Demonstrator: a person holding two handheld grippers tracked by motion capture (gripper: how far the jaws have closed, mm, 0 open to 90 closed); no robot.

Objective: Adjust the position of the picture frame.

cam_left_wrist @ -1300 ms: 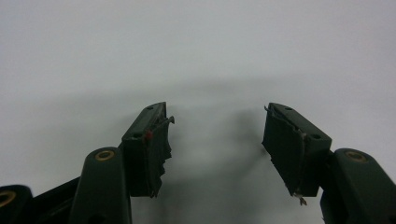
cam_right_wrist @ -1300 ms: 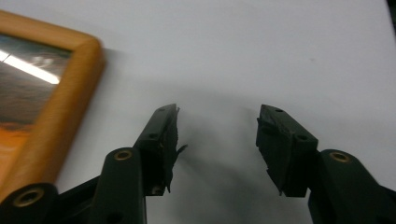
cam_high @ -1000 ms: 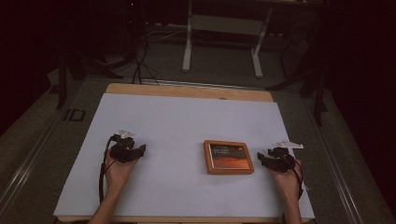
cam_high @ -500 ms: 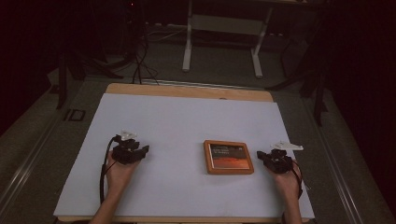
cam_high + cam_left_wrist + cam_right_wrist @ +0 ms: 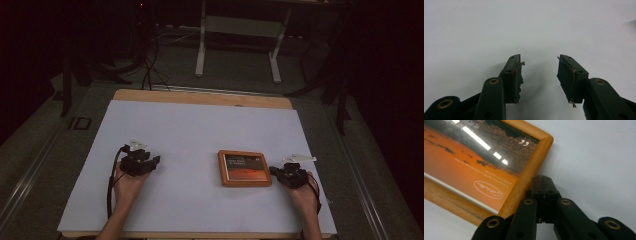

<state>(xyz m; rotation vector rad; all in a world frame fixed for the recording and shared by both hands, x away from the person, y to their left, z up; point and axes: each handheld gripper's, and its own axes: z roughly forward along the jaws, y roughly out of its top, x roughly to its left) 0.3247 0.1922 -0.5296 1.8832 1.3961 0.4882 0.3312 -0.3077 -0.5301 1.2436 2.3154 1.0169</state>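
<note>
A wooden picture frame [image 5: 244, 168] with an orange print lies flat on the white sheet, right of centre. My right gripper [image 5: 273, 171] rests just right of it, jaws pressed together with nothing between them. In the right gripper view its tips [image 5: 544, 179] lie against the outer side of the picture frame [image 5: 474, 165] near a corner. My left gripper [image 5: 155, 160] sits at the sheet's left, far from the frame. The left gripper [image 5: 539, 58] stands partly open over bare white sheet, its jaws having just been closing, nothing between them.
The white sheet [image 5: 200, 125] covers a wooden table whose far edge [image 5: 200, 96] shows at the back. Beyond it are a metal stand's legs [image 5: 202, 55] and cables [image 5: 150, 65] on a dark floor.
The right gripper's jaws have closed together beside the frame's right edge. The left gripper's jaws narrowed slightly. Both hands stay about where they were.
</note>
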